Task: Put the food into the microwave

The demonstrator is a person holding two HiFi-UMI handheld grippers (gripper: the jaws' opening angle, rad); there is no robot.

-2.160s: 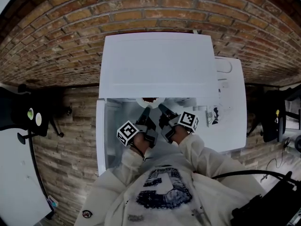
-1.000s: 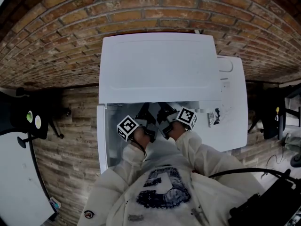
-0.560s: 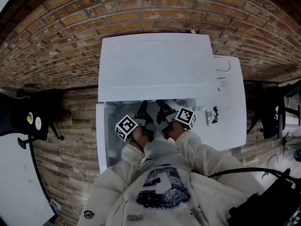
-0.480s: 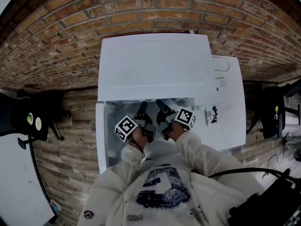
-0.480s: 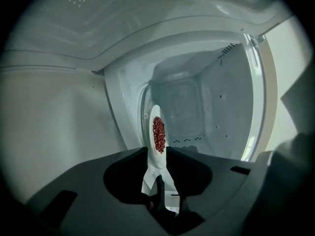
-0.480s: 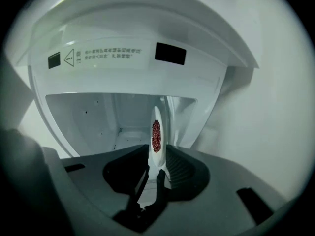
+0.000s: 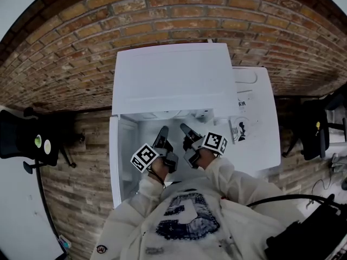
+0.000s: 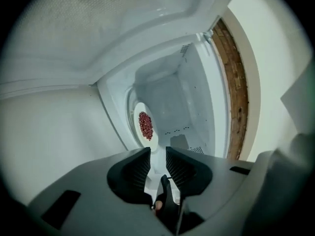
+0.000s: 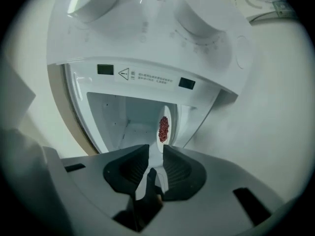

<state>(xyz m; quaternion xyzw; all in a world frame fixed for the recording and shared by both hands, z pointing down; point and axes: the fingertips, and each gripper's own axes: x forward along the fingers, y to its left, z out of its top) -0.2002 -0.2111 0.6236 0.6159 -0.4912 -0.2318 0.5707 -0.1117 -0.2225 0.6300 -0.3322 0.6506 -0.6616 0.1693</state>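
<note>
A white plate of red food (image 8: 144,126) lies inside the white microwave (image 7: 168,77). It shows deep in the cavity in the left gripper view, and the right gripper view shows the same plate (image 9: 163,128). In the head view the microwave's top hides the food. My left gripper (image 8: 158,156) is open by a narrow gap and holds nothing. My right gripper (image 9: 156,154) is open the same way and empty. Both sit just outside the cavity mouth, side by side, the left gripper (image 7: 162,130) beside the right gripper (image 7: 184,128), clear of the plate.
The microwave door (image 7: 115,161) hangs open at the left of the cavity. Two control knobs (image 9: 202,14) and a warning label (image 9: 147,76) are on the panel beside the opening. A brick wall (image 7: 162,10) stands behind. A black chair (image 7: 32,142) is at the far left.
The plate of food, earlier held at the cavity mouth between both grippers, now rests inside. Both grippers have let go and drawn back toward the person.
</note>
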